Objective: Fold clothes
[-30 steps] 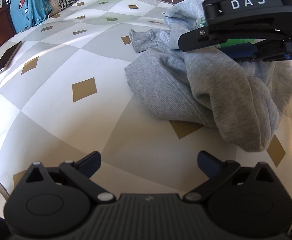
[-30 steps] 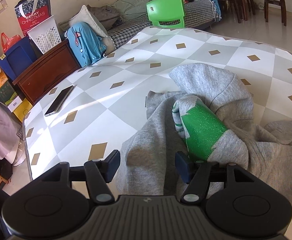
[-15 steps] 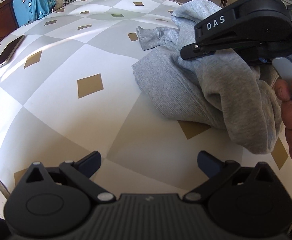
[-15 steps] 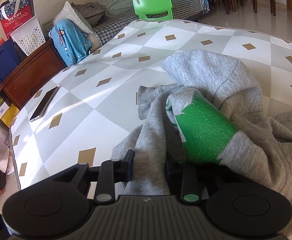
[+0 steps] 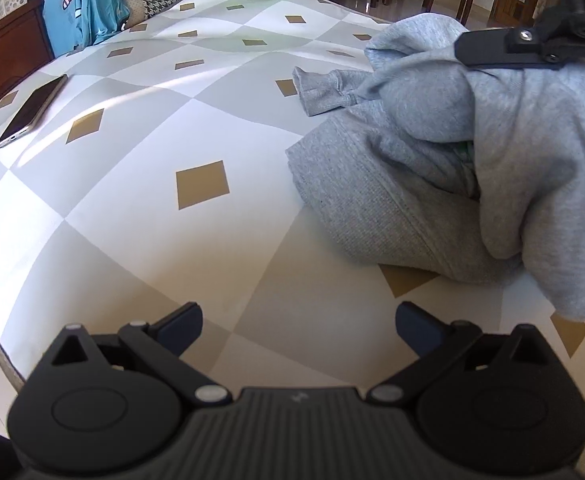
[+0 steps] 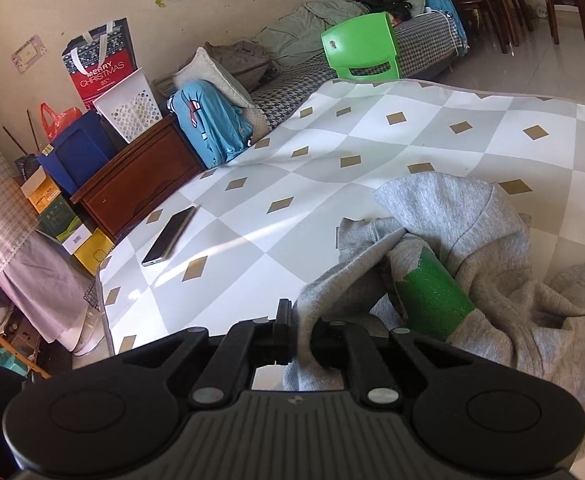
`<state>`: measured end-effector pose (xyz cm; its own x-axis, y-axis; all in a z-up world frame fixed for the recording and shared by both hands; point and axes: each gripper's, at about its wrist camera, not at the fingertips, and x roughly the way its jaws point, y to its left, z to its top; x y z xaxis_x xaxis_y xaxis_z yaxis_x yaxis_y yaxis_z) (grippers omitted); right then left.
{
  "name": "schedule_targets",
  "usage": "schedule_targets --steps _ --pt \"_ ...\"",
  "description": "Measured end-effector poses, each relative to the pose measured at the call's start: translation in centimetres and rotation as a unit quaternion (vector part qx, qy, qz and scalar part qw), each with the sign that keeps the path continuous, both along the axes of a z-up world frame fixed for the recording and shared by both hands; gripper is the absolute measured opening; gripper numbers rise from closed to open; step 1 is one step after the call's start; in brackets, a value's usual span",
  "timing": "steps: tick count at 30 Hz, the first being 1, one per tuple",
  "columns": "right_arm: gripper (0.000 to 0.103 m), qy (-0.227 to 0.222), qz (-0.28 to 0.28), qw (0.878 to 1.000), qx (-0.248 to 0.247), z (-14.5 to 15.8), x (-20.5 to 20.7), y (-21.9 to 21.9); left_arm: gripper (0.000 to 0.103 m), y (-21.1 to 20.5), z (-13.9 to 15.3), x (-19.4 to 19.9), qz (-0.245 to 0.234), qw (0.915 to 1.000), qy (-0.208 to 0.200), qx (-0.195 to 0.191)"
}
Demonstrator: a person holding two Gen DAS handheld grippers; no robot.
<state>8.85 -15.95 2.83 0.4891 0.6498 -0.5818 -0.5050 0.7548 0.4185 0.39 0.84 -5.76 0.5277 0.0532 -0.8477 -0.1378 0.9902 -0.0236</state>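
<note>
Right gripper (image 6: 301,340) clamped on bunched edge of crumpled grey fleece sweatshirt with green print (image 6: 452,264), heaped just ahead on diamond-patterned mat (image 6: 332,200). Left gripper (image 5: 298,322) apart, empty; we pinch opposite edge, spread flat.

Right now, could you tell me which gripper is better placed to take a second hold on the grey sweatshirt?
Left. The left gripper is open and empty near the grey sweatshirt; the right gripper is already shut on its fabric.

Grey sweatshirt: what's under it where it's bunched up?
Under the grey sweatshirt lies the diamond-patterned cover. A green glitter print shows between the folds. The right tongs pinch one fold. Anything deeper in the pile is hidden.
</note>
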Motion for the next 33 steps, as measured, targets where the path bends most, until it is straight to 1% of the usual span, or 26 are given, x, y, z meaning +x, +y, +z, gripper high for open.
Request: schedule_targets --steps 5,9,13,16,17,18,19,21,23,26,28,29,33 --pt "0.007 -0.01 0.036 0.999 -0.008 1.3 -3.2 -1.4 0.103 1.6 1.1 0.1 0.039 0.9988 -0.024 0.013" --pt "0.008 -0.016 0.086 0.996 -0.027 1.7 -6.3 -2.2 0.103 2.4 1.7 0.0 0.06 0.9975 -0.034 0.015" --pt "0.011 -0.003 0.123 0.99 -0.063 0.9 -9.0 -2.8 0.103 2.4 1.9 -0.3 0.068 0.9971 -0.032 0.015" --pt "0.013 0.009 0.125 0.987 -0.096 -0.4 -10.3 -3.3 0.103 1.8 2.0 -0.4 0.06 0.9974 -0.035 0.019" --pt "0.021 0.013 0.122 0.987 -0.105 -0.9 -10.6 -3.6 0.103 1.6 1.9 -0.3 0.056 0.9976 -0.034 0.022" --pt "0.026 0.017 0.113 0.988 -0.108 -1.2 -10.6 -3.9 0.103 1.2 1.7 -0.3 0.051 0.998 -0.03 0.023" --pt "0.034 0.017 0.104 0.989 -0.107 -1.2 -10.6 -4.3 0.103 0.9 1.6 -0.2 0.047 0.9983 -0.026 0.024" --pt "0.039 0.016 0.088 0.991 -0.096 -0.9 -10.4 -5.1 0.103 0.4 1.4 -0.2 0.043 0.9983 -0.025 0.031" --pt "0.045 0.011 0.066 0.994 -0.084 -0.4 -10.1 -5.8 0.103 -0.1 1.2 0.0 0.041 0.998 -0.025 0.042" --pt "0.047 -0.001 0.028 0.997 -0.076 0.4 -9.6 -6.8 0.103 -0.6 1.0 0.2 0.039 0.9977 -0.027 0.048" --pt "0.049 -0.002 0.003 0.996 -0.086 0.4 -9.2 -7.0 0.103 -1.1 0.8 0.3 0.034 0.9974 -0.027 0.058" --pt "0.05 0.003 -0.01 0.996 -0.092 0.3 -8.9 -7.1 0.103 -1.3 0.7 0.4 0.031 0.9973 -0.026 0.062" --pt "0.051 0.053 -0.066 0.988 -0.13 -1.8 -7.7 -7.8 0.103 -1.9 0.3 0.6 0.024 0.9972 -0.022 0.068"
